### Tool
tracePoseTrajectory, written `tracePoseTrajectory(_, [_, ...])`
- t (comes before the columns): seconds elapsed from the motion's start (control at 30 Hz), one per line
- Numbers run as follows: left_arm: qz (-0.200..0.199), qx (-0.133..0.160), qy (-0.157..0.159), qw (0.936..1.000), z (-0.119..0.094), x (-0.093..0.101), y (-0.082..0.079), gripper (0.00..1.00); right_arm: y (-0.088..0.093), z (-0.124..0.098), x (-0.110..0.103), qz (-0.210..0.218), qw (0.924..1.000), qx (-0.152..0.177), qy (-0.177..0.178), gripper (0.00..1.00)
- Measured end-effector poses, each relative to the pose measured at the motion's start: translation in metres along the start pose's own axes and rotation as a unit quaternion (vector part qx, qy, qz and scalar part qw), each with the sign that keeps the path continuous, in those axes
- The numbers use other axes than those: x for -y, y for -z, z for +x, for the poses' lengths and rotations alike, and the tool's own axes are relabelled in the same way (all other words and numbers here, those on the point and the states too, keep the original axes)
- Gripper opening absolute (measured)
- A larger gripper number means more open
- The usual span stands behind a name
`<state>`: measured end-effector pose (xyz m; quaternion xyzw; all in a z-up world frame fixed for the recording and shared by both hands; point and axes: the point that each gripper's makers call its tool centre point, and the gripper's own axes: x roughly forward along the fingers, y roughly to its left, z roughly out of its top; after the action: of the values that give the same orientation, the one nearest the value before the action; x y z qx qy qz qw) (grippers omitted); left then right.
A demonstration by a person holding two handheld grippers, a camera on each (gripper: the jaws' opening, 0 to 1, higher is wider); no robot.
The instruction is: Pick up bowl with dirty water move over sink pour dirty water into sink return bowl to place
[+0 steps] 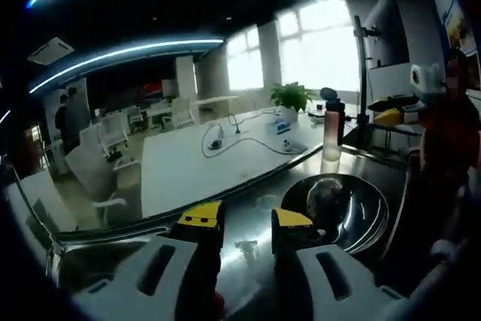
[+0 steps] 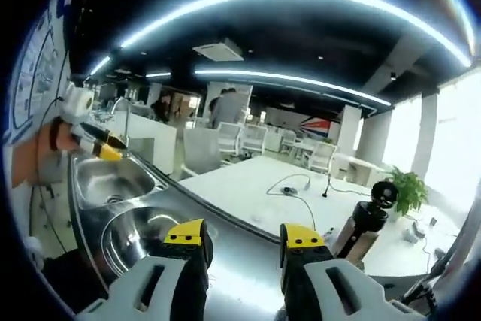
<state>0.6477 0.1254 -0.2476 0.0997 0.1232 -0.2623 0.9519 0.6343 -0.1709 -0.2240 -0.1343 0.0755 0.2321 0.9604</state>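
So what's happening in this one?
A person holds a gripper in each hand over a steel counter. Both the left gripper and the right gripper are open and hold nothing. A metal bowl sits on the counter just right of the left gripper's jaws, not yet grasped. The sink lies further along the counter, left in the right gripper view. A bottle stands near the counter's edge. The pour has not started.
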Motion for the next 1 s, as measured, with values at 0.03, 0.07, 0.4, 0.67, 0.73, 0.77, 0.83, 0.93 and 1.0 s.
tracePoseTrajectory(0.03, [0.002,0.002,-0.004,1.0,0.003,-0.001,-0.001,0.23,0.001,0.002,-0.001,-0.002,1.0,-0.002,-0.001,0.33])
tracePoseTrajectory(0.07, [0.017,-0.001,-0.011,0.9998,0.005,-0.003,-0.002,0.24,0.004,0.004,-0.003,-0.014,0.9998,-0.014,-0.002,0.34])
tracePoseTrajectory(0.4, [0.04,-0.054,0.044,0.9968,0.023,0.016,0.008,0.24,0.027,0.026,-0.015,-0.045,0.9949,-0.086,-0.029,0.34])
tracePoseTrajectory(0.67, [0.059,-0.121,0.089,0.9868,0.039,0.037,0.037,0.26,0.054,0.04,-0.026,-0.074,0.9848,-0.151,-0.044,0.33])
tracePoseTrajectory(0.73, [0.055,-0.125,0.089,0.9866,0.043,0.038,0.037,0.26,0.059,0.044,-0.027,-0.069,0.9829,-0.163,-0.051,0.33])
tracePoseTrajectory(0.77, [0.053,-0.129,0.092,0.986,0.044,0.039,0.038,0.26,0.062,0.045,-0.029,-0.064,0.9816,-0.171,-0.055,0.33])
tracePoseTrajectory(0.83, [0.05,-0.15,0.105,0.9817,0.045,0.044,0.043,0.27,0.069,0.046,-0.034,-0.051,0.9782,-0.189,-0.068,0.33])
tracePoseTrajectory(0.93, [0.065,-0.176,0.106,0.9766,0.048,0.046,0.049,0.27,0.077,0.049,-0.04,-0.011,0.973,-0.216,-0.081,0.32])
tracePoseTrajectory(1.0, [0.072,-0.177,0.103,0.9762,0.052,0.048,0.049,0.28,0.079,0.053,-0.04,-0.015,0.9712,-0.223,-0.084,0.32])
